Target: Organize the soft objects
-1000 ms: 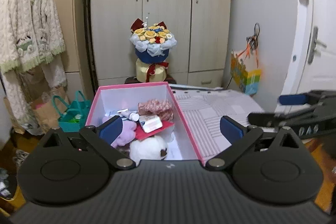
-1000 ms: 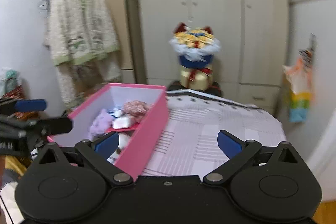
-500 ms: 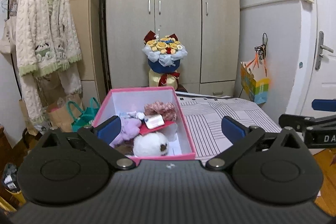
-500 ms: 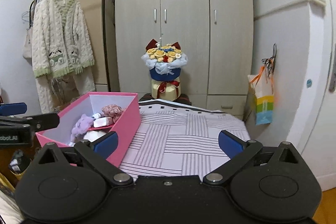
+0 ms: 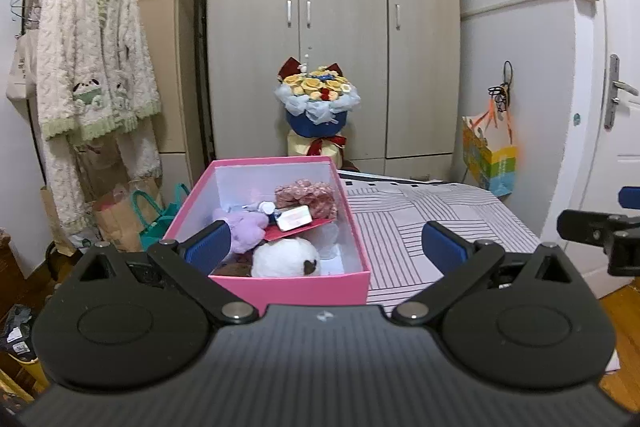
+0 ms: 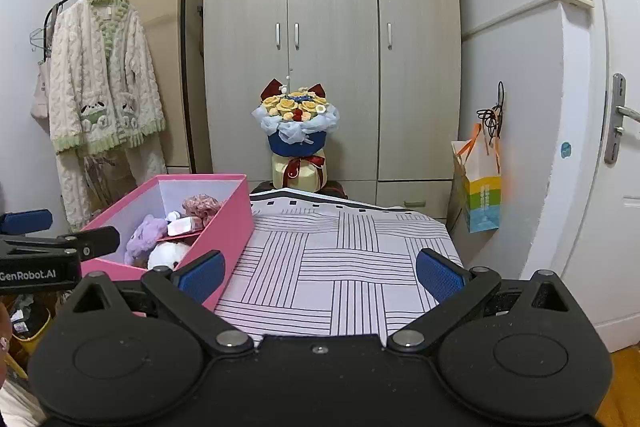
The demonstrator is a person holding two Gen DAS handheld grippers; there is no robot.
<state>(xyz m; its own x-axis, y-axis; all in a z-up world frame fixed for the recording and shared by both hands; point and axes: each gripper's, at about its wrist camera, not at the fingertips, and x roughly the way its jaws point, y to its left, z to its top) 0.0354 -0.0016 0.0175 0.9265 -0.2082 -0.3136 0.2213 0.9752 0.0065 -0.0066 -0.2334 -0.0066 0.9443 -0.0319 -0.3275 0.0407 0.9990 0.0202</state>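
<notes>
A pink box (image 5: 276, 285) (image 6: 224, 223) stands on the left part of a striped cloth (image 5: 420, 223) (image 6: 340, 259). Inside lie a white plush (image 5: 286, 259) (image 6: 166, 254), a purple plush (image 5: 246, 229) (image 6: 144, 231), a pink knitted piece (image 5: 306, 193) (image 6: 200, 205) and a small white packet (image 5: 294, 218) on a red card. My left gripper (image 5: 326, 247) is open, held back from the box's near wall. My right gripper (image 6: 320, 273) is open over the cloth, to the right of the box. Neither holds anything.
A flower bouquet (image 5: 318, 107) (image 6: 296, 131) stands before the wardrobe (image 6: 332, 47). A fluffy cardigan (image 5: 92, 67) hangs on a rack at left, with bags (image 5: 156, 215) below. A colourful bag (image 5: 490, 159) hangs at right beside a white door (image 6: 608, 147).
Both grippers have drawn back and risen, so the box and cloth look farther away. The box's near wall has come into the left wrist view. Both stay open and empty.
</notes>
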